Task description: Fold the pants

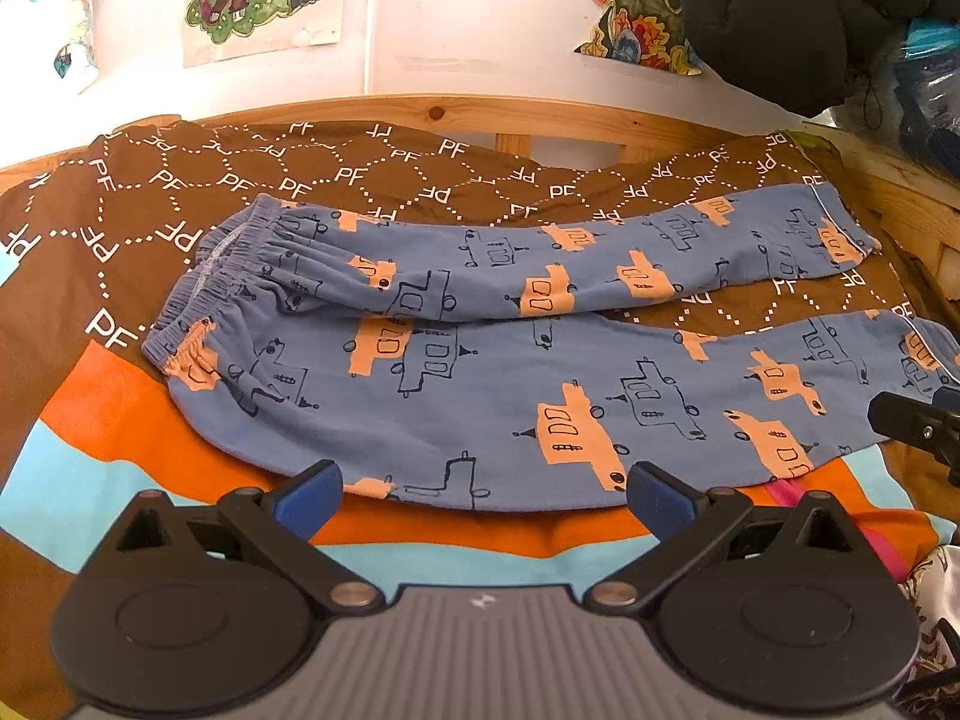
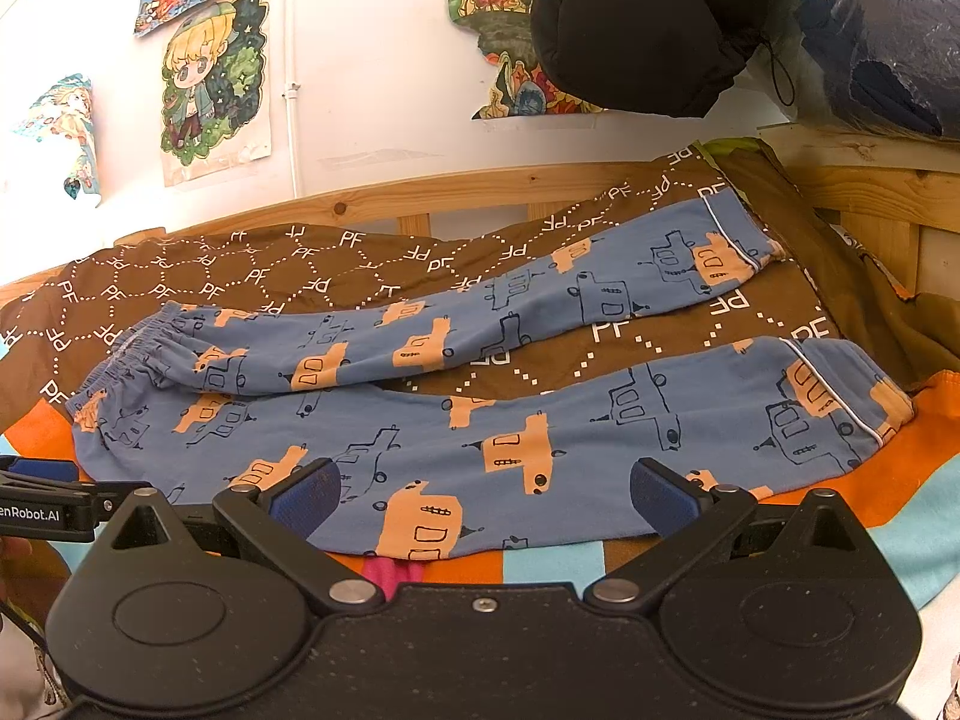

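Over on the left, the elastic waistband (image 1: 222, 276) of the blue pajama pants (image 1: 480, 396) sits bunched and gathered on the brown "PF" patterned blanket (image 1: 180, 192). The pants lie flat across the bed, unfolded, printed with orange and outlined vehicles. Both legs run away to the right and split apart, with a wedge of brown blanket showing between them.

Centre frame in the left wrist view, the left gripper (image 1: 483, 489) hovers at the near edge of the closer leg, its blue-padded fingers (image 1: 312, 495) spread wide and holding nothing. Whether the tips touch the cloth is hard to tell. Beneath that edge run orange and light blue stripes of bedding (image 1: 420, 540), with a strip of pink at the right.

Moving right, the right gripper (image 2: 486, 495) is just as wide open and empty, poised over the same near hem of the closer leg, further along toward the ankle. The left gripper pokes in at the left edge of the right wrist view, so the two tools are side by side.

Far right, the two cuffs (image 2: 840, 396) end with thin white piping, the farther one up by the wooden bed rail (image 2: 480, 192). Above, anime posters (image 2: 216, 78) hang on the white wall, and a black jacket (image 2: 642, 24) hangs at top right.
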A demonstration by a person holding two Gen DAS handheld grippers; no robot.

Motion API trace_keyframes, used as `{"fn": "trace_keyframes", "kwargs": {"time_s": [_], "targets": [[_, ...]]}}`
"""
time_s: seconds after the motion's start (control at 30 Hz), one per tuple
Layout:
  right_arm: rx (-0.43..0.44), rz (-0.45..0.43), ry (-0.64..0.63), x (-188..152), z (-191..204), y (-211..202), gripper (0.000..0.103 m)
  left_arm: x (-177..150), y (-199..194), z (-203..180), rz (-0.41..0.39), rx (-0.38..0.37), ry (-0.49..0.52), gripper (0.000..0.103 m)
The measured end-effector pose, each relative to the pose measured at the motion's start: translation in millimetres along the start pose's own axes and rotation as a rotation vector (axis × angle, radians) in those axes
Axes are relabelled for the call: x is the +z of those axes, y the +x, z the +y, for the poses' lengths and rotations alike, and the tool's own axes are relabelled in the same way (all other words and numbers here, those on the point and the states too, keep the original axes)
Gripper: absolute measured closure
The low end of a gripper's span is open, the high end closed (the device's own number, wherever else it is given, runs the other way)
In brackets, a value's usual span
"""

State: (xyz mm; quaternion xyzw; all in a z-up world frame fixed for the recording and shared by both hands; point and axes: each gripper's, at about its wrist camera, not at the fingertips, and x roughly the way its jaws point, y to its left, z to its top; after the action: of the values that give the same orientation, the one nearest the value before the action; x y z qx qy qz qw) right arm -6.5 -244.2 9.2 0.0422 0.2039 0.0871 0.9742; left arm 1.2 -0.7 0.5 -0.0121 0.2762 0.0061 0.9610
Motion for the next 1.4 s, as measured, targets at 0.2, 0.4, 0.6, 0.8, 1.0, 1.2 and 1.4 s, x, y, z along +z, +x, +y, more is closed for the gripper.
{"fn": "trace_keyframes", "kwargs": {"time_s": [0.2,0.4,0.6,0.8,1.0,1.2,1.4], "targets": [[0.0,0.005,0.002,-0.4,-0.1,0.1,0.001,0.6,0.8,0.4,0.003,-0.002,-0.002,0.0],[0.0,0.005,0.002,-0.4,-0.2,0.3,0.001,0.8,0.5,1.1,0.003,-0.001,-0.003,0.0],[0.0,0.006,0.005,-0.7,-0.4,0.5,0.001,0.7,0.5,1.1,0.003,-0.002,-0.002,0.0],[-0.001,0.007,0.004,-0.4,-0.2,0.6,0.001,0.6,0.3,0.9,0.003,-0.002,-0.001,0.0],[0.0,0.009,0.003,-0.5,-0.4,1.0,0.001,0.2,0.6,1.4,0.004,-0.001,-0.003,0.0],[-0.004,0.023,0.001,-2.0,-0.2,3.6,0.001,-0.7,1.5,1.4,0.009,-0.003,-0.005,0.0],[-0.018,0.046,0.0,-3.0,0.1,6.7,0.001,-1.9,3.4,2.2,0.024,-0.006,-0.016,0.0]]}}
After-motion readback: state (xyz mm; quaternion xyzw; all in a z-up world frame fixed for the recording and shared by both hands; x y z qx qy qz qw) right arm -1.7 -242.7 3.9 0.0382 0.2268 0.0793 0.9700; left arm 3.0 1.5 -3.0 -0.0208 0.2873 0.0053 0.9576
